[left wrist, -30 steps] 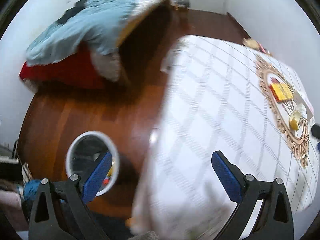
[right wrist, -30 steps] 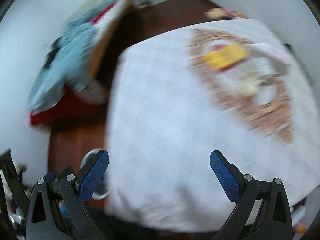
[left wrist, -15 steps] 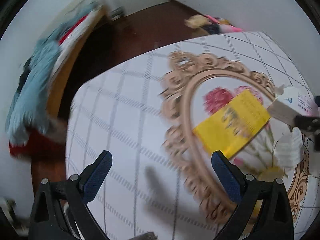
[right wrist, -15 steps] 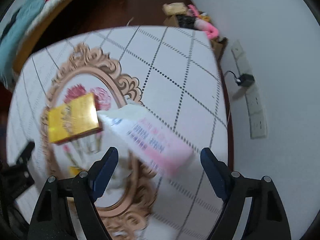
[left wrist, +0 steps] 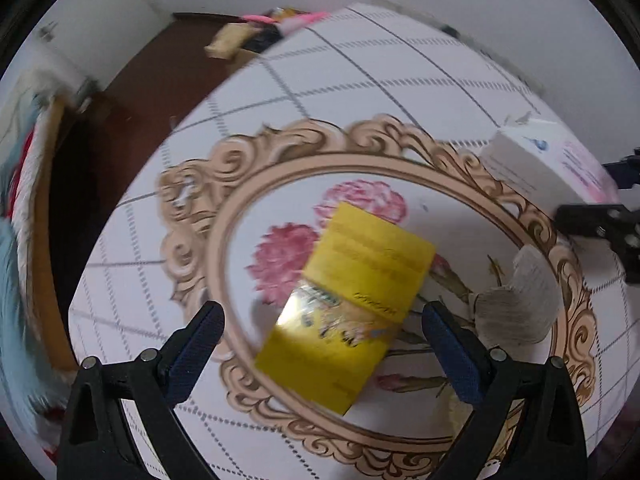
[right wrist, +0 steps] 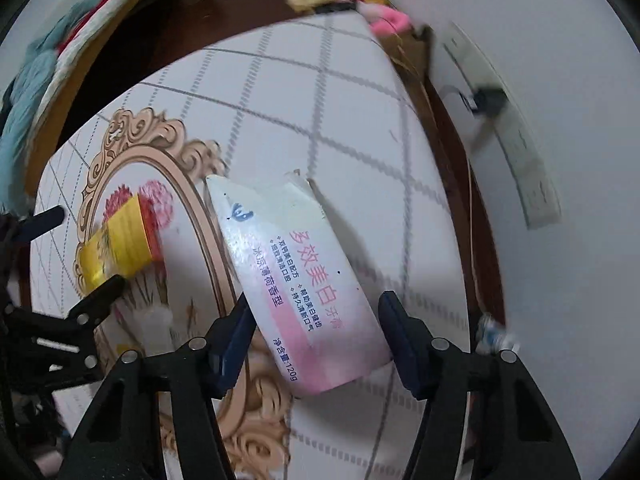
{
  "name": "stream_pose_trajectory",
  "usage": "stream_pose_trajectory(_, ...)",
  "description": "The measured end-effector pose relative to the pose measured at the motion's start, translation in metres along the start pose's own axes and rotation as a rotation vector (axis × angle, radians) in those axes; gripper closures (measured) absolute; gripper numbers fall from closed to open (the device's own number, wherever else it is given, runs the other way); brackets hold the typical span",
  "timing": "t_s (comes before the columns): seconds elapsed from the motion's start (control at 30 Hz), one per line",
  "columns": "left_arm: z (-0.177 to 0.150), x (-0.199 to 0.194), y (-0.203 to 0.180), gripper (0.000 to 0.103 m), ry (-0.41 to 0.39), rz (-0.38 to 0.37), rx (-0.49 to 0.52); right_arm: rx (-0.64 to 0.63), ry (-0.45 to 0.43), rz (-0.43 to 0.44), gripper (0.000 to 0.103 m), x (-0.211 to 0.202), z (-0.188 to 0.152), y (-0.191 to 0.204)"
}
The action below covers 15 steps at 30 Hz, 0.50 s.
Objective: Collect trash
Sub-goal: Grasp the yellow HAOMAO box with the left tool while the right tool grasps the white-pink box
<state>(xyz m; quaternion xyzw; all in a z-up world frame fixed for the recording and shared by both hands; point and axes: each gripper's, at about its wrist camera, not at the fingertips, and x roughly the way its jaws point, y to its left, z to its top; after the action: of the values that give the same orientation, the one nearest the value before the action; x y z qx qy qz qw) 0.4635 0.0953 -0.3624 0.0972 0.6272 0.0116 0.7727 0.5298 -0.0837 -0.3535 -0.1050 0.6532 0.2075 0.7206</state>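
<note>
Worktop (left wrist: 360, 80) with a checked cloth and an ornate oval print fills both views; its edges are cut off by the fisheye rims, and both frames are motion-blurred. The bedding (right wrist: 36, 80) at far left and the clutter (left wrist: 248, 36) on the floor past the far edge are too smeared to identify.

Right hand-held gripper (right wrist: 316, 340) points straight down over the white-and-pink toothpaste box (right wrist: 296, 280). Its jaws have just been closing and straddle the box's near end. The left pad looks to be at the box edge and a gap shows at the right pad, so no clamp is visible. The box lies flat on the worktop, its long axis running from the gripper away and to the upper left, torn flap end farthest away. In the left wrist view it is cropped at the right edge.

Left hand-held gripper (left wrist: 320, 344) is tilted steeply down with jaws wide and nothing between the pads. The yellow packet (left wrist: 352, 308) lies flat inside the oval print below it, long axis diagonal from lower left to upper right. Its label is unreadable from glare and blur.

A crumpled white tissue (left wrist: 520, 300) sits just right of the packet, its detail soft.
</note>
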Motion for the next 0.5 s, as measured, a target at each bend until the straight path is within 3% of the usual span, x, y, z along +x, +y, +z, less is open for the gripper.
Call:
stream_pose_trajectory(0.07, 0.002, -0.001, 0.002, 0.01, -0.022, -0.017, -0.003, -0.005, 0.031, -0.001, 0.039, 0.0, -0.008, -0.005)
stream_pose_trajectory(0.13, 0.001, -0.004, 0.007, 0.038, -0.023, -0.129, -0.041, -0.025, 0.05, -0.016, 0.036, 0.001, -0.012, -0.005)
stream_pose_trajectory(0.2, -0.001, -0.006, 0.008, 0.038, -0.027, -0.101, -0.061, -0.051, 0.024, -0.05, 0.027, 0.0, -0.012, -0.003)
stream_pose_trajectory(0.3, -0.009, -0.011, 0.007, 0.04, -0.026, -0.063, -0.095, -0.08, -0.028, -0.091, 0.027, -0.003, -0.006, 0.005)
stream_pose_trajectory(0.37, -0.02, -0.016, 0.008, 0.04, -0.018, -0.026, -0.168, -0.093, -0.053, -0.106, 0.027, 0.0, 0.0, 0.008)
stream_pose_trajectory(0.43, -0.034, -0.018, 0.015, 0.041, 0.008, -0.003, -0.257, -0.096, -0.08, -0.098, 0.035, 0.0, 0.003, 0.014)
stream_pose_trajectory(0.47, -0.043, -0.02, 0.019, 0.041, 0.016, -0.007, -0.321, -0.095, -0.099, -0.113, 0.045, -0.001, 0.002, 0.015)
stream_pose_trajectory(0.5, -0.057, -0.023, 0.024, 0.041, 0.022, -0.025, -0.407, -0.094, -0.109, -0.104, 0.046, -0.003, -0.001, 0.016)
